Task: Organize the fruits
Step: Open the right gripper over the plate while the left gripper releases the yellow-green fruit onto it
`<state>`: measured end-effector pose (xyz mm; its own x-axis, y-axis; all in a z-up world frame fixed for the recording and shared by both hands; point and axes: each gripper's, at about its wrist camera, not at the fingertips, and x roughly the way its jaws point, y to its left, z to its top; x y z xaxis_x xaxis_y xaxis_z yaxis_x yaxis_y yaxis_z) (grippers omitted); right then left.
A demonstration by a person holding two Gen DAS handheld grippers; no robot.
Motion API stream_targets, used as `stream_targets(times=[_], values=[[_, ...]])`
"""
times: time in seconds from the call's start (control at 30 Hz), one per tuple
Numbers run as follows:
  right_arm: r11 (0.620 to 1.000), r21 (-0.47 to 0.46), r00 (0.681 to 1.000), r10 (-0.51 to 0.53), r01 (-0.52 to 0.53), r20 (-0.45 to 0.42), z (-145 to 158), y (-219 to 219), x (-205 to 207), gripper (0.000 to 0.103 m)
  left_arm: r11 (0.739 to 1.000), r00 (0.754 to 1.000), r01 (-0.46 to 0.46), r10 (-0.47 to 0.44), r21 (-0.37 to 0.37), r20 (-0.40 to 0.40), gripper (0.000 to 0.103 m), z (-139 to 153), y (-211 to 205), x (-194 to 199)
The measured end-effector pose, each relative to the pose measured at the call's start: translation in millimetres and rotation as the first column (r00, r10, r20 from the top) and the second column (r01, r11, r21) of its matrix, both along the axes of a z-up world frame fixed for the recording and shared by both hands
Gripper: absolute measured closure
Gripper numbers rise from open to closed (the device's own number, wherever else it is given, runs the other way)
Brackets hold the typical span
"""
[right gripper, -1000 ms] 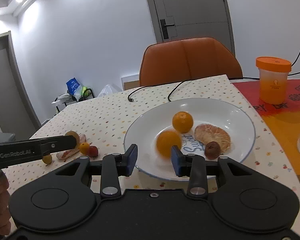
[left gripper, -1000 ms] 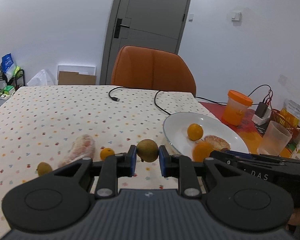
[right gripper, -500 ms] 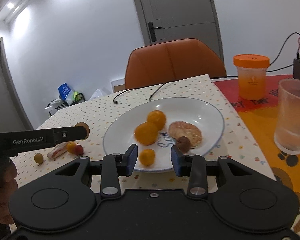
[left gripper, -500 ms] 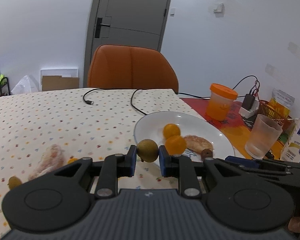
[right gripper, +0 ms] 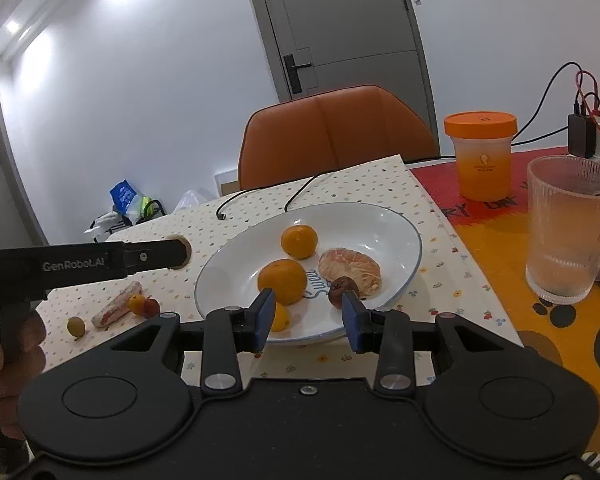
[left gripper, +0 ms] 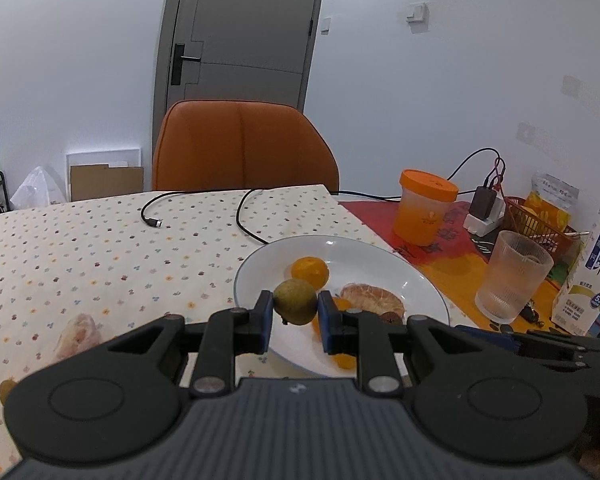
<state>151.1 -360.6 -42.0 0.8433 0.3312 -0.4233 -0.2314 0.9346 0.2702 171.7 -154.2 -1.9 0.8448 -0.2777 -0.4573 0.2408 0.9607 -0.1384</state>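
Gripping a greenish-brown round fruit (left gripper: 295,306) between its blue pads, the left gripper (left gripper: 294,314) holds it raised in front of the near-left part of the white plate (left gripper: 428,292); from the right wrist view the fruit shows only as a rim at the tip of that gripper's side, short of the plate's left rim. The right gripper (right gripper: 307,316) is spread wide with nothing between its fingers, poised at the plate's near rim.

On the plate: two oranges, one at the back (right gripper: 299,241) and a larger one (right gripper: 282,281) nearer the front, a small orange fruit (right gripper: 279,317) at the near rim partly behind the right gripper's left finger, a peeled citrus piece (right gripper: 350,271), and a small dark-brown fruit (right gripper: 342,291) touching it.

Off the plate, on the spotted tablecloth (right gripper: 380,178) to the left: a pinkish peeled piece (right gripper: 116,309), a small orange fruit (right gripper: 136,303) and a red fruit (right gripper: 151,307) beside it, and a small yellow-green fruit (right gripper: 76,325) further left.

To the right of the plate stand a ribbed glass (right gripper: 570,236) and an orange-lidded tub (right gripper: 480,154); a milk carton (left gripper: 592,268) stands further right. An orange chair (left gripper: 242,146) faces the table's far side. A hand (right gripper: 8,364) holds the left tool's handle.
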Motion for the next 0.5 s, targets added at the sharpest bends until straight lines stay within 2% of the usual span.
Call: stream_targets(times=[0.27, 0.33, 0.4, 0.5], values=[[1.000, -0.001, 1.000, 0.014, -0.014, 0.004, 2, 4, -2, 0.066, 1.000, 0.999, -0.024, 0.024, 0.008, -0.022, 0.072, -2, 5, 0], [1.000, 0.001, 1.000, 0.018, -0.018, 0.002, 3, 7, -2, 0.066, 0.999, 0.999, -0.043, 0.044, 0.017, -0.026, 0.063, -2, 11, -2], [1.000, 0.003, 1.000, 0.023, -0.023, 0.003, 4, 9, -2, 0.064, 0.997, 0.997, -0.067, 0.068, 0.024, -0.028, 0.047, -2, 18, -4], [1.000, 0.001, 1.000, 0.030, -0.030, 0.003, 5, 14, -1, 0.064, 0.994, 0.994, -0.104, 0.104, 0.016, -0.016, 0.031, -1, 31, -10]])
